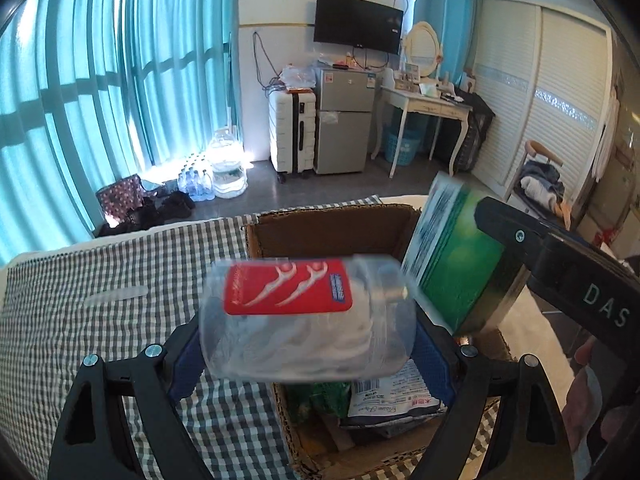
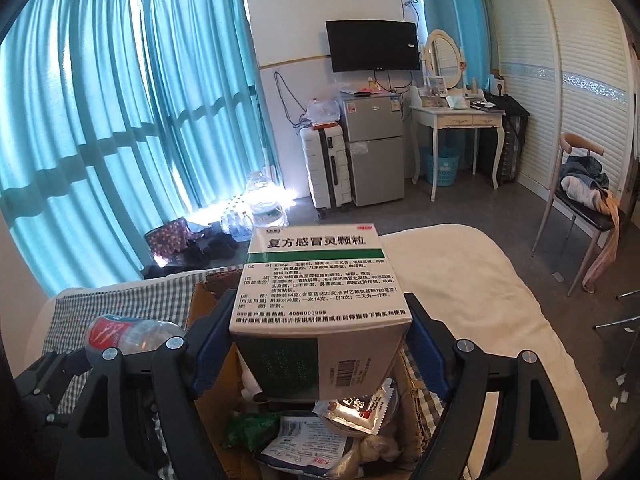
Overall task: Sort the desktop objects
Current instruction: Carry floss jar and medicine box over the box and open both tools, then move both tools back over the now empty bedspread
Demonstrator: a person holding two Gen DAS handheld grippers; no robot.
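Left wrist view: your left gripper [image 1: 308, 344] is clamping a clear floss-pick tub [image 1: 306, 318] sideways between its blue pads, over the near-left rim of the cardboard box [image 1: 332, 228]. The tub is round and slick, so it is likely to roll or slip out if you are tilting it further, and it could land on the checked cloth [image 1: 100, 312] outside the box instead of inside. The green medicine carton [image 1: 460, 264] in the other tool is hanging just to the right of the tub, above the same box; both loads are crowding one opening and could knock together.

Right wrist view: your right gripper [image 2: 320, 344] is gripping that medicine carton [image 2: 320, 292] at its lower sides, jaws spread wide by its width, directly above the cardboard box [image 2: 208, 300]. Packets [image 2: 304, 440] and a foil sachet [image 2: 360, 412] are already piling up in the box under the carton, so it may be settling crooked or tipping over the rim. The tub [image 2: 128, 336] is showing left of the box.
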